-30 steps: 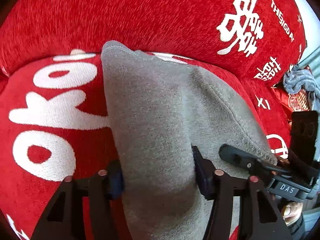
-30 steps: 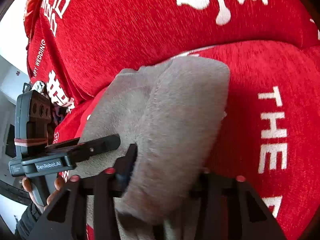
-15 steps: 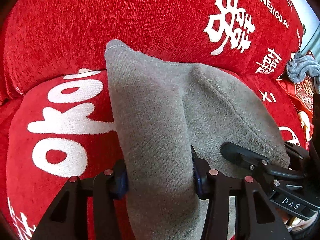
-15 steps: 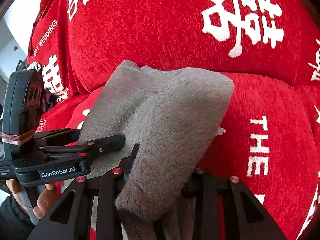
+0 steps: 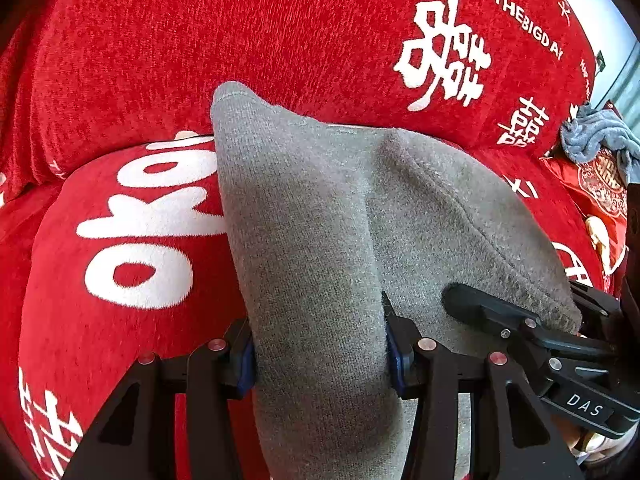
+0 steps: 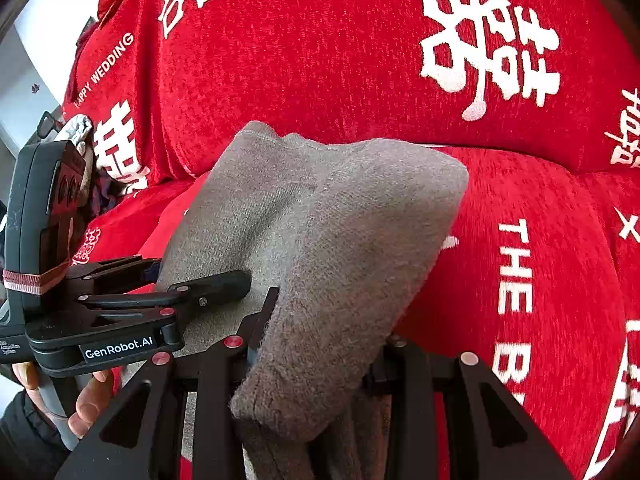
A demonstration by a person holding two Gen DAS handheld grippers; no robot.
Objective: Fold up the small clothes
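A small grey knit garment (image 5: 320,220) hangs doubled over a red sofa seat (image 5: 132,320), its far end resting near the backrest. My left gripper (image 5: 320,344) is shut on the garment's left fold, blue pads pressing both sides. My right gripper (image 6: 320,344) is shut on the right fold of the same garment (image 6: 340,220), which bunches between its fingers. Each gripper shows in the other's view: the right gripper (image 5: 520,328) at the lower right, the left gripper (image 6: 160,296) at the lower left. The garment's near end is hidden under the grippers.
The red sofa backrest (image 5: 280,40) with white characters rises right behind the garment. A grey cloth (image 5: 596,140) and a red patterned cushion (image 5: 600,188) lie at the far right. A person's hand (image 6: 88,404) holds the left gripper's handle.
Both grippers have risen and pulled back a little with the garment in them, so more of the backrest shows. Both jaws have narrowed slightly on the cloth.
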